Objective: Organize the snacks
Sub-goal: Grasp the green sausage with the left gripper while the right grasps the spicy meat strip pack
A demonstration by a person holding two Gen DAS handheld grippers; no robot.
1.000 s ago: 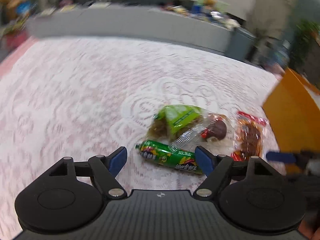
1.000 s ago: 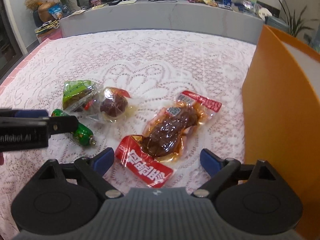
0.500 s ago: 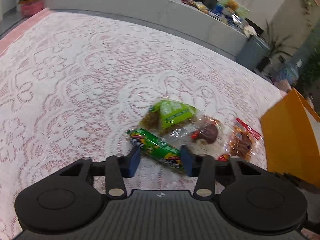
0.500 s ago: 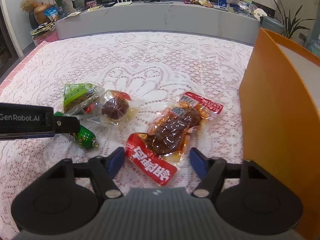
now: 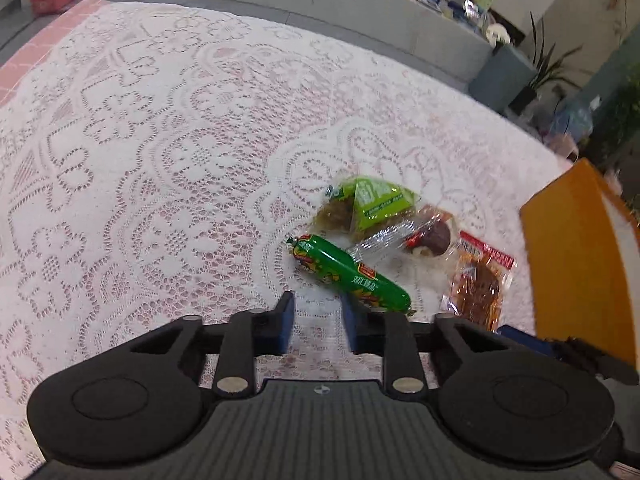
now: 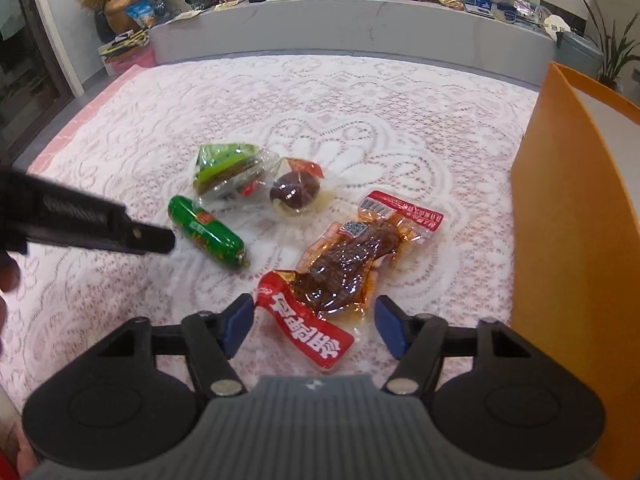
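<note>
A: Snacks first. Where do yours lie?

B: Four packets, bunched on the lace tablecloth [image 6: 360, 92]. From your right wrist camera, the green sausage [image 6: 206, 233] lies at about ten o'clock of the picture's middle, slanting. The green triangular pack [image 6: 224, 164] sits near eleven o'clock, just above the sausage, and the clear pack with a brown egg [image 6: 294, 194] is at twelve, its wrapper overlapping the triangular one. The red meat pouch [image 6: 340, 268] runs from five o'clock up toward two.

A: And your right gripper [image 6: 316, 322]?

B: Its jaws stand wide and are opening a little. The pouch's red end lies between the blue pads [image 6: 236, 324], but I can see no pad pressing on it. The pouch rests flat on the cloth.

A: Your left gripper [image 5: 316, 326]?

B: Narrow gap, closing, with only lace between the blue pads [image 5: 285, 326]. The green sausage [image 5: 352, 276] lies just beyond the right pad, at one o'clock of the tips, not gripped.

A: The orange box [image 6: 576, 216]?

B: Upright at three o'clock in your right view, just beside the pouch. In the left view, the orange box [image 5: 576, 264] is at three o'clock too.
</note>
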